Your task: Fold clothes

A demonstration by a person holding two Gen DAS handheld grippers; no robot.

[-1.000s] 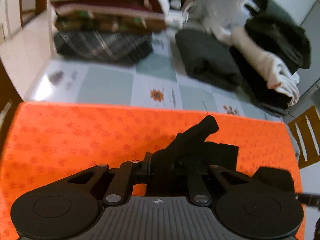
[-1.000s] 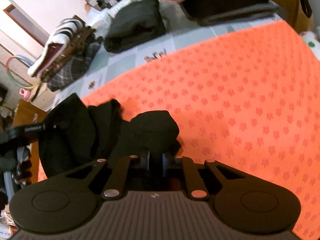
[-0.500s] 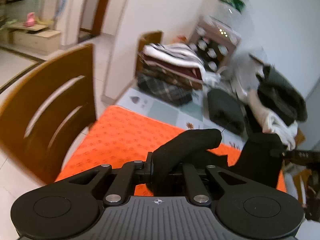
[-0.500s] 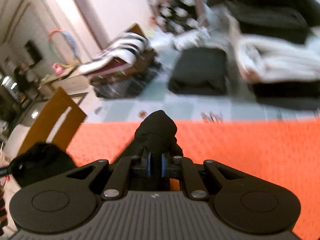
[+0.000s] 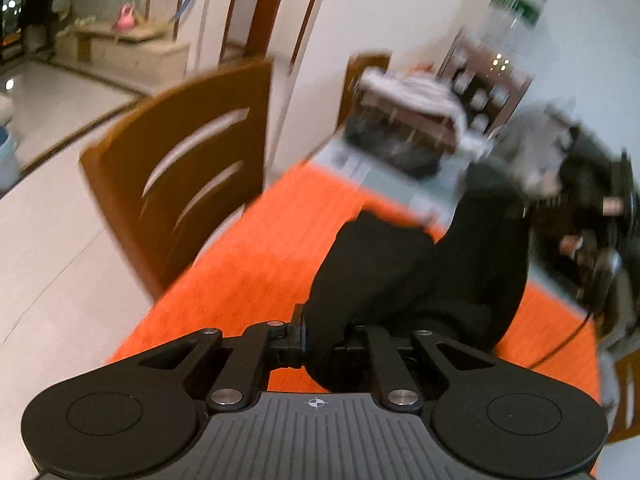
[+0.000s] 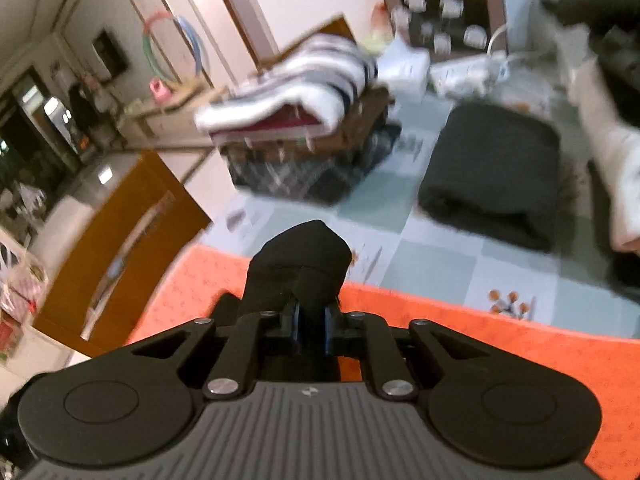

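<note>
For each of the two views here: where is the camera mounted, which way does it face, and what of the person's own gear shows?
Left wrist: on the left tool, looking down over the orange cloth toward a wooden chair; its fingers pinch a black garment.
Right wrist: on the right tool, facing a folded dark garment and a striped clothes stack; black fabric sits between its fingers.
Shared: orange cloth, black garment, clothes stack.

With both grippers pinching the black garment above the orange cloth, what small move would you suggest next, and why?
Probably draw the two grippers apart to spread the black garment. The left gripper and right gripper each pinch a bunched fold of it, the right one's jaws having just been opening slightly, and it hangs crumpled over the orange cloth, too bunched to fold.
</note>
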